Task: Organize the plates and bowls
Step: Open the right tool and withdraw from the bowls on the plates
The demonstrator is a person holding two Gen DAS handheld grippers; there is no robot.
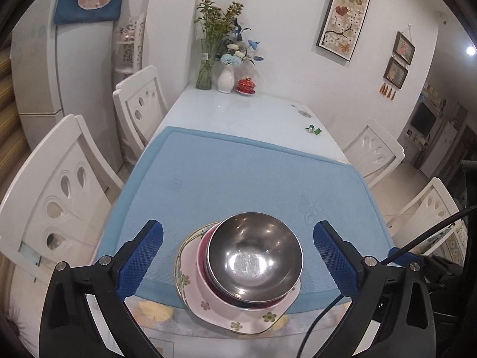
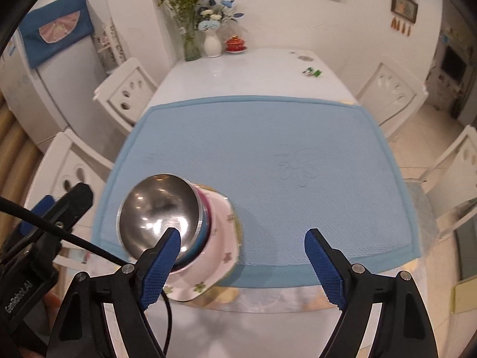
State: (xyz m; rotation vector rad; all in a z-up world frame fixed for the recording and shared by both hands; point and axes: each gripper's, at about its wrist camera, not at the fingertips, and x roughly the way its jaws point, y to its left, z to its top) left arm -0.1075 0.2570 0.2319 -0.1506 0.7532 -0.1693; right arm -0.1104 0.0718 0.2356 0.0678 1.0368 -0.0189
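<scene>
Steel bowl [image 1: 255,258], topmost of one stack, is seen directly ahead of the left gripper [image 1: 238,249], between its jaws, which are spread wide and touch nothing. Beneath it a red bowl [image 1: 203,250] is nested, and under that a pink flowered plate [image 1: 238,319] is set. The stack is placed at the near edge of the blue mat [image 1: 238,173], the plate overhanging onto the counter [image 1: 238,110]. The right gripper [image 2: 243,247] is likewise held with jaws wide apart, empty; the stack is seen at its left jaw, contact not discernible. Beyond the mat, at the counter's far end, a glass vase [image 1: 205,65], white vase [image 1: 225,79] and red lidded cup [image 1: 246,85] are noted. White chairs [image 1: 59,197] are ranged alongside.
</scene>
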